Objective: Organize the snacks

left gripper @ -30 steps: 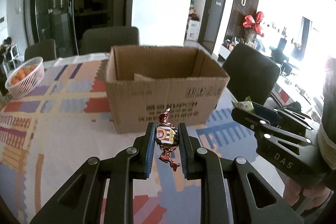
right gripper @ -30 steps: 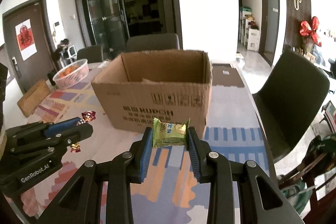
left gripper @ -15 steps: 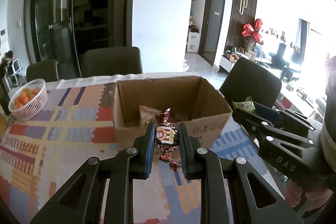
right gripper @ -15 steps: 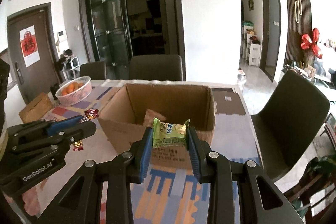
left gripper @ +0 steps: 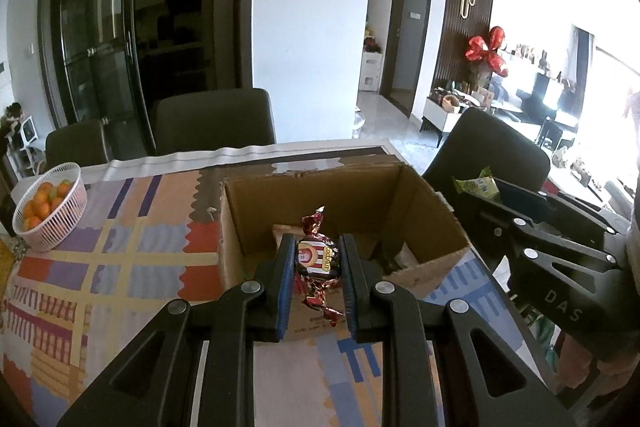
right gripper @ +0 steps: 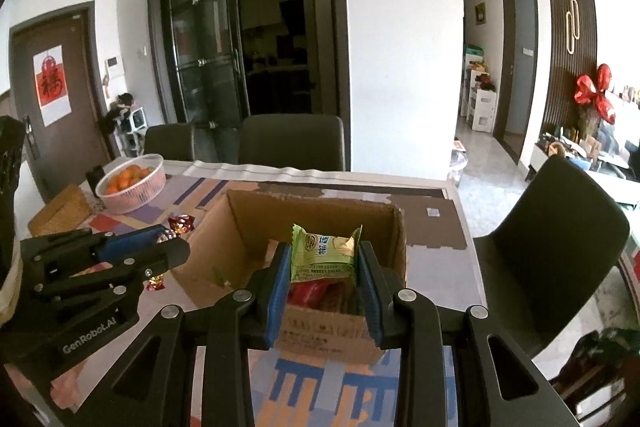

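An open cardboard box (left gripper: 436, 267) stands on the patterned tablecloth; it also shows in the right wrist view (right gripper: 224, 227). My left gripper (left gripper: 316, 265) is shut on a red striped wrapped candy (left gripper: 318, 259), held above the box's near wall. My right gripper (right gripper: 323, 261) is shut on a green snack packet (right gripper: 323, 253), also above the box's near edge. Snacks lie inside the box, among them a red one (right gripper: 308, 293). The right gripper with its green packet (left gripper: 478, 185) shows at the right of the left wrist view.
A white basket of oranges (left gripper: 76, 203) stands at the table's far left, also seen in the right wrist view (right gripper: 154, 183). Dark chairs (left gripper: 214, 121) stand behind the table and one (left gripper: 488, 151) at its right. A woven basket (right gripper: 60, 209) is left of the table.
Both grippers have risen and moved forward with their snacks, from in front of the box's side wall to above its open top. The inside of the box now shows.
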